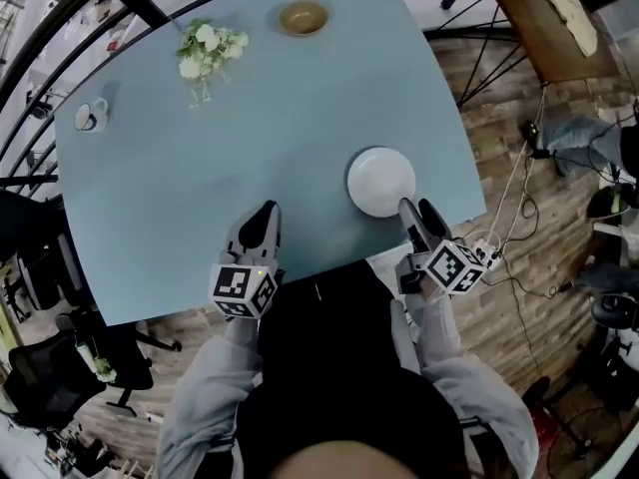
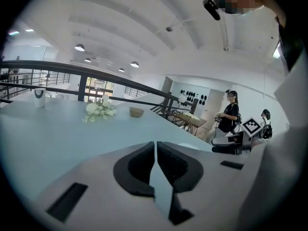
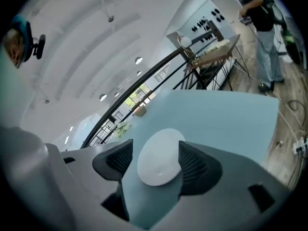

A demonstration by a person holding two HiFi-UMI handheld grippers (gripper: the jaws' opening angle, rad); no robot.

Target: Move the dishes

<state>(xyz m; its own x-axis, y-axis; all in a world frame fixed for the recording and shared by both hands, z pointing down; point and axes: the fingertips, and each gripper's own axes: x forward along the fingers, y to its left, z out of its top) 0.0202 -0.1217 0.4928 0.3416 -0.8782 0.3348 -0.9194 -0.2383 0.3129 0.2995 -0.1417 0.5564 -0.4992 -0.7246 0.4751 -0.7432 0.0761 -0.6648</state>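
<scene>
light blue table (image 1: 180, 198) is filling my view below | white flowers (image 1: 208, 48) are standing in a glass near its far edge | black railing (image 1: 145, 8) is curving behind it | black office chair (image 1: 55, 372) is sitting on the plank floor (image 1: 479, 118) | a person in black (image 2: 229, 117) is standing beside a wooden table (image 2: 190, 119)

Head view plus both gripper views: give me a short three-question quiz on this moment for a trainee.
1. What stands on the table between the mug and the brown bowl?
2. Which dish lies just ahead of the right claw? A. brown bowl B. white plate C. mug
3. True or false: the left claw has its jaws together on nothing.
Key: 1. The flowers. 2. B; the jaws are apart, not gripping it. 3. True.
</scene>
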